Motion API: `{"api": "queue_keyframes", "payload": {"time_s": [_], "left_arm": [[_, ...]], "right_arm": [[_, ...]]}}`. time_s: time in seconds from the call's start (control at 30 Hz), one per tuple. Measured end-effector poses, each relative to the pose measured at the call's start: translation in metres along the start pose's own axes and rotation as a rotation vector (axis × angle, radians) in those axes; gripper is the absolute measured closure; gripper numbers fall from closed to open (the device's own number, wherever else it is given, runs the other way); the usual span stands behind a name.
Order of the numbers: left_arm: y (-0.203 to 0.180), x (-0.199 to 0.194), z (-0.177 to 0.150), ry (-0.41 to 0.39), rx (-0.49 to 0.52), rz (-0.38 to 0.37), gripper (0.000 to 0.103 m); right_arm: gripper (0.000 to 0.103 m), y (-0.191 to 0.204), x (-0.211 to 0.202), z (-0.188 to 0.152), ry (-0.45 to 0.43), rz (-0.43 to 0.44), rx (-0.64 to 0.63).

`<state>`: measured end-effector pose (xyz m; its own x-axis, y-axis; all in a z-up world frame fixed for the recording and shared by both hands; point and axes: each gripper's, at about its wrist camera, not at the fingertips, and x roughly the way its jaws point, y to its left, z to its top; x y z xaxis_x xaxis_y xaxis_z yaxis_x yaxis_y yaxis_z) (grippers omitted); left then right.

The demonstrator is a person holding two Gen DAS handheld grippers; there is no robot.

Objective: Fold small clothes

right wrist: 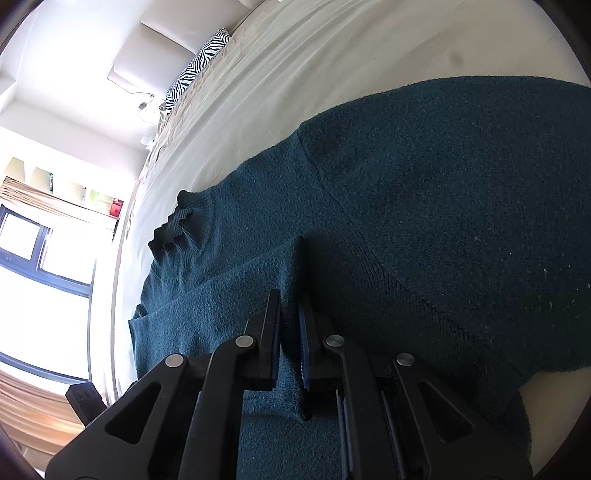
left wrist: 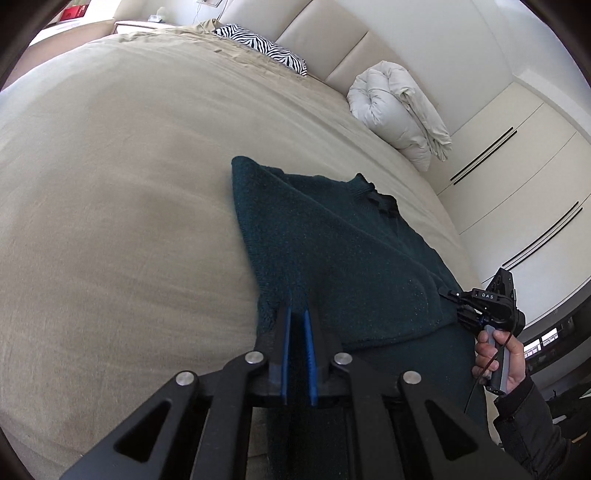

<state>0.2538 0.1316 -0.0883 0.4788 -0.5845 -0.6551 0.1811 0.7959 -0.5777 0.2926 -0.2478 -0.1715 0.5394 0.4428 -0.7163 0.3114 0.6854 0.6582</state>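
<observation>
A dark teal knitted sweater (left wrist: 332,240) lies on the beige bed sheet (left wrist: 129,184), its ribbed collar (left wrist: 380,197) pointing towards the far side. My left gripper (left wrist: 297,301) is shut on a raised fold at the sweater's near edge, and the cloth tents up to its blue pads (left wrist: 286,332). At the sweater's right edge sits my right gripper (left wrist: 448,295), held by a hand (left wrist: 498,354). In the right wrist view the right gripper (right wrist: 290,301) pinches a ridge of the sweater (right wrist: 424,184), with knit showing between its fingers.
A zebra-print pillow (left wrist: 258,46) and a rolled white duvet (left wrist: 399,110) lie by the padded headboard (left wrist: 325,33). White wardrobe doors (left wrist: 517,166) stand to the right of the bed. A bright window (right wrist: 37,258) is beyond the bed's other side.
</observation>
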Motion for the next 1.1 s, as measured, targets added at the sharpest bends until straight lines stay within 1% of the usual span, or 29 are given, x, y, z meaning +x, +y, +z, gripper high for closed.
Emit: {"api": "queue_keyframes", "payload": {"time_s": [0.17, 0.23, 0.27, 0.47, 0.63, 0.73, 0.77, 0.8, 0.83, 0.87, 0.9, 0.97, 1.0, 1.03, 1.1], "left_arm": [[-0.003, -0.002, -0.007, -0.002, 0.004, 0.005, 0.094], [-0.004, -0.001, -0.007, -0.002, 0.003, 0.005, 0.093], [-0.004, 0.0, -0.007, -0.001, 0.0, -0.001, 0.091], [-0.003, 0.005, -0.011, 0.001, -0.002, 0.0, 0.091], [-0.003, 0.007, -0.015, 0.003, 0.006, 0.005, 0.091], [-0.005, 0.003, -0.014, 0.0, 0.006, 0.008, 0.09], [-0.009, 0.001, -0.015, -0.004, 0.008, 0.004, 0.084], [-0.012, -0.003, -0.016, -0.012, 0.011, 0.002, 0.075], [-0.017, -0.008, -0.018, -0.02, 0.018, 0.002, 0.07], [-0.022, -0.013, -0.02, -0.027, 0.028, 0.005, 0.056], [-0.028, -0.017, -0.022, -0.033, 0.04, 0.008, 0.042], [-0.041, -0.026, -0.027, -0.056, 0.06, 0.01, 0.031], [-0.048, -0.03, -0.029, -0.068, 0.07, 0.005, 0.03], [-0.054, -0.033, -0.031, -0.076, 0.075, -0.002, 0.03], [-0.067, -0.037, -0.034, -0.092, 0.074, -0.019, 0.028]], "right_arm": [[0.096, 0.001, -0.002, -0.001, -0.009, -0.015, -0.011], [0.096, 0.004, -0.001, -0.001, -0.009, -0.031, -0.026], [0.096, 0.006, -0.001, -0.001, -0.01, -0.043, -0.037], [0.096, 0.01, -0.002, 0.005, -0.013, -0.08, -0.055], [0.096, 0.008, 0.001, 0.005, -0.016, -0.087, -0.072], [0.097, 0.003, 0.0, 0.007, -0.025, -0.071, -0.053], [0.097, 0.0, -0.004, 0.008, -0.041, -0.066, -0.038], [0.094, -0.003, -0.01, 0.009, -0.063, -0.072, -0.019], [0.093, -0.007, -0.019, 0.009, -0.09, -0.082, 0.009], [0.093, -0.012, -0.03, 0.009, -0.121, -0.081, 0.037], [0.091, -0.019, -0.044, 0.009, -0.144, -0.059, 0.06], [0.069, -0.035, -0.075, 0.003, -0.188, -0.03, 0.095], [0.047, -0.046, -0.094, -0.003, -0.227, -0.025, 0.116], [0.036, -0.059, -0.114, -0.01, -0.278, -0.017, 0.139], [0.035, -0.089, -0.156, -0.023, -0.361, -0.017, 0.186]]}}
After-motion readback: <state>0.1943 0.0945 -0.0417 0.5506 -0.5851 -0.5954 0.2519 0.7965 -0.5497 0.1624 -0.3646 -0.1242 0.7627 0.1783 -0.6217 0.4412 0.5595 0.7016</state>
